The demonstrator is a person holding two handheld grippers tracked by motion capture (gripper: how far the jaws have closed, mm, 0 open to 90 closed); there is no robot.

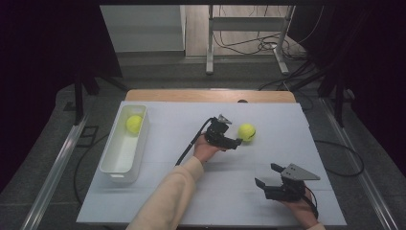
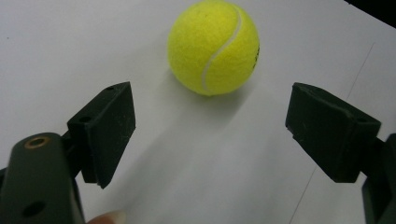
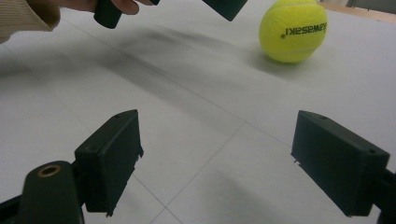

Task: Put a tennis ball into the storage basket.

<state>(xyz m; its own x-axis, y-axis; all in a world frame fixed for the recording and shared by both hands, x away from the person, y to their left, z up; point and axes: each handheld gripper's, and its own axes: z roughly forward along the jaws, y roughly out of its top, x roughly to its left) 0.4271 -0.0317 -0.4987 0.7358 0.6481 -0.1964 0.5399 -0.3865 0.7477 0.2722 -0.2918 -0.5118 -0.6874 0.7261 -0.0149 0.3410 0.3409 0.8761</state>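
Left hand-held gripper: frame centre, I see jaws spread wide, holding nothing.
Tennis ball: on the table, just beyond those jaws, untouched.
Right hand-held gripper: lower right, wide, empty.

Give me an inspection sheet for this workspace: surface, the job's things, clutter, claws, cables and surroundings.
Surface: white tabletop, seamed panels, wooden edge at the far side.
Job's things: loose tennis ball resting on the tabletop; second tennis ball inside the white bin at left.
Clutter: nothing seen.
Claws: left claw open, just short of the loose ball, not touching; right claw open and empty, near the front right.
Cables: black cable trailing from the left claw; more cables on the floor.
Surroundings: dark curtains, grey floor, metal table legs beyond.
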